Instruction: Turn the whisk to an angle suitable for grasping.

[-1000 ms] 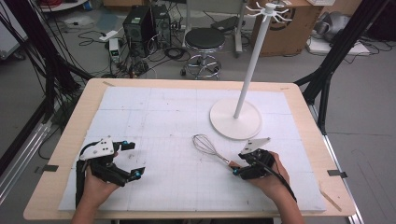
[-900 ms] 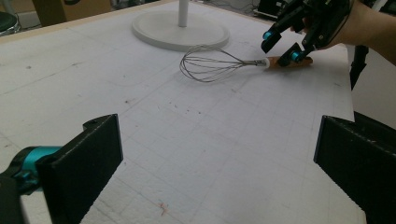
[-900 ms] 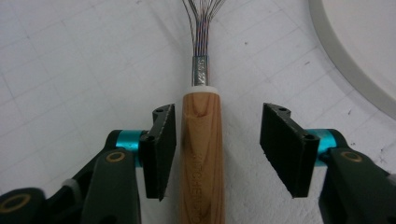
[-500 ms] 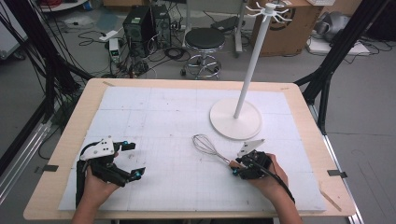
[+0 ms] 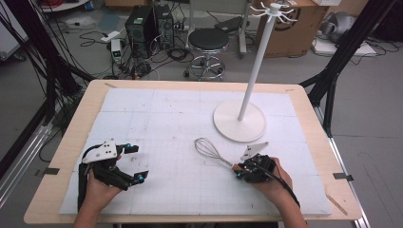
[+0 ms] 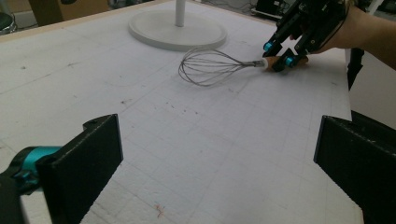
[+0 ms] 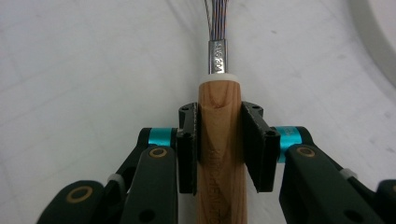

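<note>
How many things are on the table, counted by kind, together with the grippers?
Whisk: 1
White hook stand: 1
Grippers: 2, the left gripper and the right gripper
Total: 4

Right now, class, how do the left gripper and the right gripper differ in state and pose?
The left gripper has its jaws wide apart with nothing between them; the right gripper has just closed on the whisk at its wooden handle. The left gripper lies clear of the whisk; the right gripper touches it. Both are black, hand-held, low over the table.
</note>
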Tool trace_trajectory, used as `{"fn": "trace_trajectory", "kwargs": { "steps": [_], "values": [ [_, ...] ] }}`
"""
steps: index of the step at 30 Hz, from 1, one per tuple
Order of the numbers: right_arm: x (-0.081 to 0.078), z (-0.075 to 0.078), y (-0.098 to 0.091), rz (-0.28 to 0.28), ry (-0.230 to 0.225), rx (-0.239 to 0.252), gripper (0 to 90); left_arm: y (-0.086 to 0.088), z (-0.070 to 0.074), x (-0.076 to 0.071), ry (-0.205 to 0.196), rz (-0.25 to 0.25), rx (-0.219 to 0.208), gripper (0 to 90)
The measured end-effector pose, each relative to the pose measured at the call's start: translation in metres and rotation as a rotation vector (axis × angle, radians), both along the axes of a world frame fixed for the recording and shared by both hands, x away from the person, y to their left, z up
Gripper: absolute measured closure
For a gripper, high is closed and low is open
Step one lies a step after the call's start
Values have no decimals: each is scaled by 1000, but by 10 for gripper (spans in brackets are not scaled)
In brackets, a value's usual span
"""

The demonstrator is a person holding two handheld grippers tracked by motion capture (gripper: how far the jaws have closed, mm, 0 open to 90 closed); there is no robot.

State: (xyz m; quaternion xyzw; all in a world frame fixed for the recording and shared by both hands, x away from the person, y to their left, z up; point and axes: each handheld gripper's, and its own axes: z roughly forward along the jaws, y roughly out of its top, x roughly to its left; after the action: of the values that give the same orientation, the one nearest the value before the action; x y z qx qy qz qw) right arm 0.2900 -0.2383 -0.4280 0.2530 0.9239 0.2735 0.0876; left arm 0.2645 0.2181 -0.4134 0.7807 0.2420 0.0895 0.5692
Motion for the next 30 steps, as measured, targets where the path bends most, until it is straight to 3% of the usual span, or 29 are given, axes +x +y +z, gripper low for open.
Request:
{"fn": "trace_trajectory", "kwargs": {
  "steps": [2,6,11,13,15,19,22,25,30],
  "values": [
    [-1,-1,3,13,4,10,691,0,0,0,1,0,-2,18],
    [-6,-2,25,90,5,32,691,0,1,-1,0,0,-3,17],
    [-9,-4,42,119,-12,38,674,1,1,-1,-4,-2,-4,17],
    [-9,-3,42,118,-17,42,647,1,1,-1,-3,-3,-5,17],
    [-8,-2,38,97,-16,52,542,1,1,-1,-2,1,-7,18],
    [-9,0,28,99,-3,55,535,3,1,0,-4,1,-12,17],
    [-8,-3,19,108,29,34,554,3,1,1,-5,5,-15,17],
    [-8,-3,14,114,36,52,667,1,1,2,-3,6,-12,17],
    [-9,-2,17,130,18,52,692,-1,2,2,-6,-4,-10,17]
  ]
}}
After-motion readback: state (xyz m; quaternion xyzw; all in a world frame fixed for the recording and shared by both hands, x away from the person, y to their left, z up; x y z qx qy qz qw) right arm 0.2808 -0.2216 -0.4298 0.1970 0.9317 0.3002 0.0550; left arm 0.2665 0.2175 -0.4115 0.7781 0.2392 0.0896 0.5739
